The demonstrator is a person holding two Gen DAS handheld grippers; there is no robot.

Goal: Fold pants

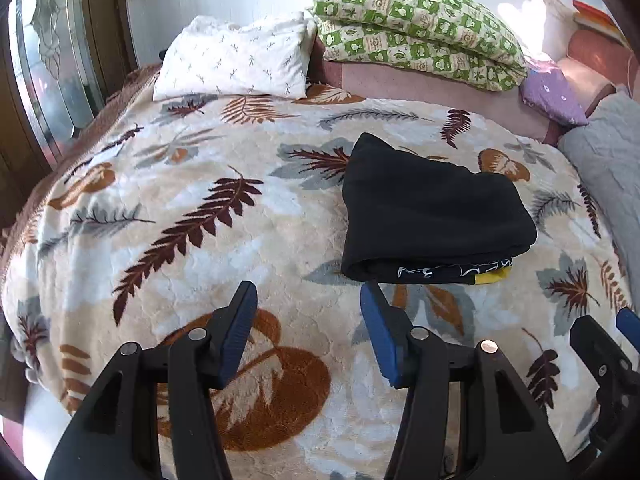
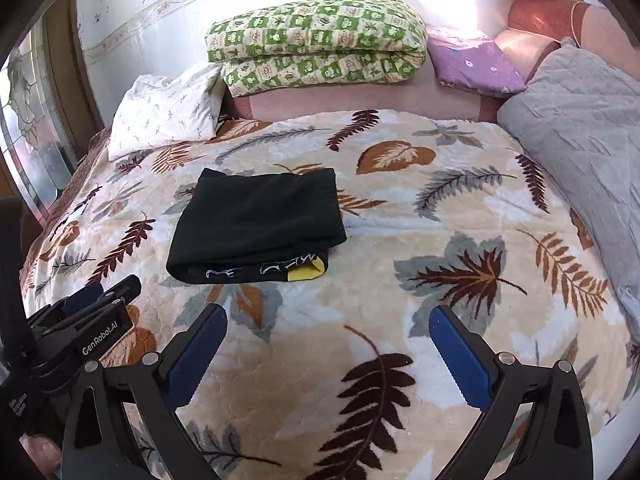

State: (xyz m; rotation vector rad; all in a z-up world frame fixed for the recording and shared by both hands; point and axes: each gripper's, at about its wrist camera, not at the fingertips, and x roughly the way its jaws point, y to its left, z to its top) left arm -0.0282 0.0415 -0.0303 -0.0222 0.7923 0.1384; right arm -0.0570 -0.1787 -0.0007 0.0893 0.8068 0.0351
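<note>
The black pants (image 1: 432, 216) lie folded into a compact rectangle on the leaf-patterned blanket (image 1: 224, 216). White lettering and a yellow patch show at their near edge. They also show in the right wrist view (image 2: 258, 222). My left gripper (image 1: 308, 292) is open and empty, just in front of the pants' near left corner and apart from them. My right gripper (image 2: 326, 316) is open and empty, hovering over the blanket (image 2: 400, 288) in front and to the right of the pants. The right gripper's tip shows in the left wrist view (image 1: 600, 344), and the left gripper shows in the right wrist view (image 2: 92, 304).
A white pillow (image 1: 236, 62), a folded green checked quilt (image 1: 416, 28) and a purple folded cloth (image 1: 554, 94) lie at the head of the bed. A grey quilted cover (image 2: 580, 128) lies at the right. A glass door (image 1: 44, 60) stands at the left.
</note>
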